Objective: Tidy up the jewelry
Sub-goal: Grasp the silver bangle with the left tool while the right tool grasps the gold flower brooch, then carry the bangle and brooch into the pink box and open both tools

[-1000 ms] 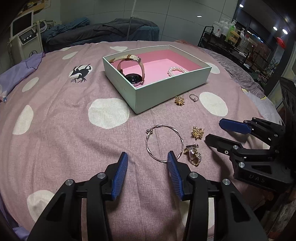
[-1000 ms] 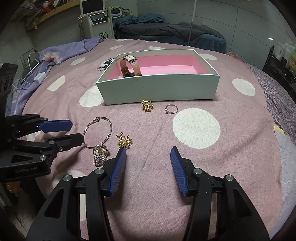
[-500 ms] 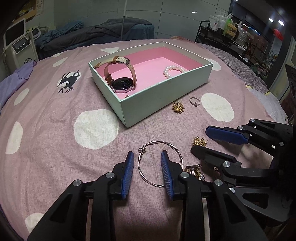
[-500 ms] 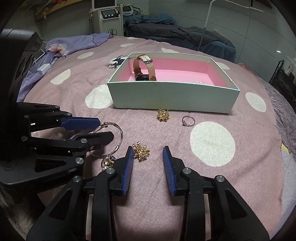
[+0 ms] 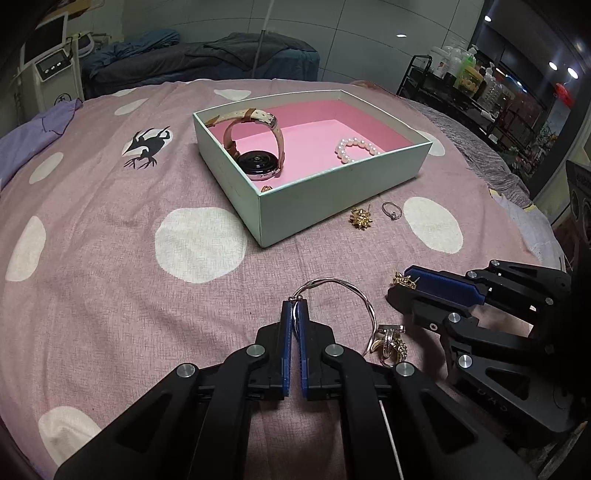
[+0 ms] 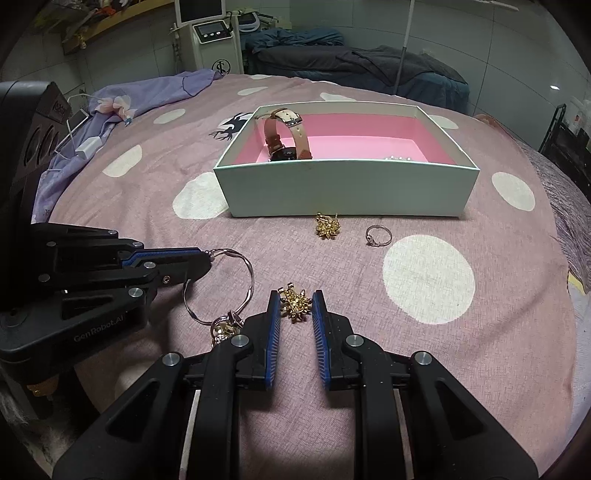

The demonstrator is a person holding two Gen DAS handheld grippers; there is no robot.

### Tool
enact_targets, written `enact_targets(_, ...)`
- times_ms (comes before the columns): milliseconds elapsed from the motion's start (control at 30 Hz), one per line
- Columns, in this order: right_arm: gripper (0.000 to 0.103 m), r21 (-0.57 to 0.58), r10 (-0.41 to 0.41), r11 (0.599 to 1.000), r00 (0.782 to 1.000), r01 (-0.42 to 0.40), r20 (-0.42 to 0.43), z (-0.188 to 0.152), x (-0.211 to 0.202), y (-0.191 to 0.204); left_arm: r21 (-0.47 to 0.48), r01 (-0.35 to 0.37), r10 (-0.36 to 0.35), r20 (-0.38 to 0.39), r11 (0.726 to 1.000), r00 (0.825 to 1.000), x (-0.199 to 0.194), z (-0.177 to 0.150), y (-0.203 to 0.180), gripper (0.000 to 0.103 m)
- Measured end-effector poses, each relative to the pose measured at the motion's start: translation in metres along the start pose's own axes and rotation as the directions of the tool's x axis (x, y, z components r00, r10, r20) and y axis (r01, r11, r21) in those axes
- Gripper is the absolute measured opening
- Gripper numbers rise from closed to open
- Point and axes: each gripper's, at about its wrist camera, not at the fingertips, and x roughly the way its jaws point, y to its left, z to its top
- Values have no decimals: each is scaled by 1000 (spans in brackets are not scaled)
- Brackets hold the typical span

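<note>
My left gripper [image 5: 294, 306] is shut on the near edge of the thin silver bangle [image 5: 354, 291], which lies on the pink spotted bedspread; it also shows in the right wrist view [image 6: 236, 269]. My right gripper [image 6: 295, 306] is open, its fingers either side of a gold flower earring [image 6: 295, 304] without touching it. A crystal charm piece [image 5: 389, 341] lies by the bangle. A second gold earring [image 6: 327, 226] and a silver ring [image 6: 377, 235] lie in front of the mint box [image 6: 347, 192]. The pink-lined box holds a watch [image 5: 258, 147] and a pearl bracelet [image 5: 354, 149].
The bedspread [image 5: 110, 229] covers a round bed. A purple cloth [image 6: 155, 92] with a white charger lies at the far left edge. A machine with a screen [image 6: 210, 33] and a dark couch stand beyond. A shelf of bottles [image 5: 465, 74] stands to the right.
My left gripper moved forward and closed on the bangle. My right gripper moved forward and narrowed around the gold earring.
</note>
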Motion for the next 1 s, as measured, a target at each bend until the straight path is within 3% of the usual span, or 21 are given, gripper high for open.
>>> enact_targets(633,18,41,7,999,1000,-8,23,-1,-22,-5,-8,9,-8,73,1000,997,-37,15,0,3)
enact_targets(1000,18,92,-9,996,996,1,84,21,-39,-22,26,26,-30,144,999,989,-56,49,-6,3)
